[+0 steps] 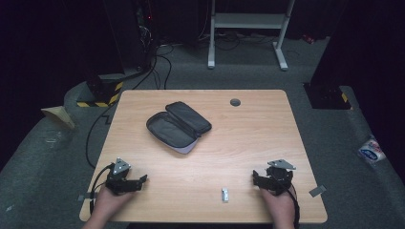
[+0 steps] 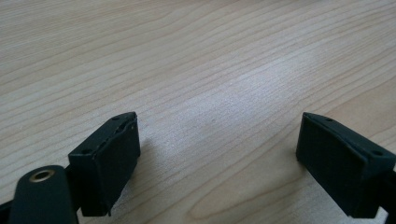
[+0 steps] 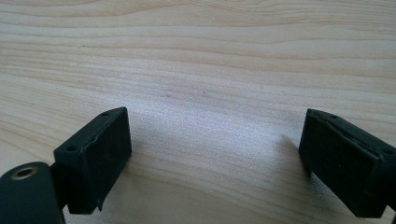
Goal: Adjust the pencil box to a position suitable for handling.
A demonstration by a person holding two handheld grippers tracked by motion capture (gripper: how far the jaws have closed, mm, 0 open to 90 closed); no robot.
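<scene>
I have both hands low at the near edge of the desk (image 1: 248, 124). My left gripper (image 1: 142, 180) sits at the near left corner with its jaws spread wide, nothing between them; in the left gripper view the left gripper (image 2: 217, 163) has only bare wood grain between its jaws. My right gripper (image 1: 254, 179) rests at the near right, likewise released and empty, and the right gripper view gives the right gripper (image 3: 215, 161) the same pale wood.

A dark zip case (image 1: 177, 125) lies unzipped and open flat toward the far left of the desk, well apart from both grippers. A small pale metallic piece (image 1: 224, 194) lies near the front edge, between the grippers and closer to the right one; it may be a clip, too small to tell. I can read no writing on either. A packet (image 1: 371, 150) on the floor at right carries a blue label, illegible.
</scene>
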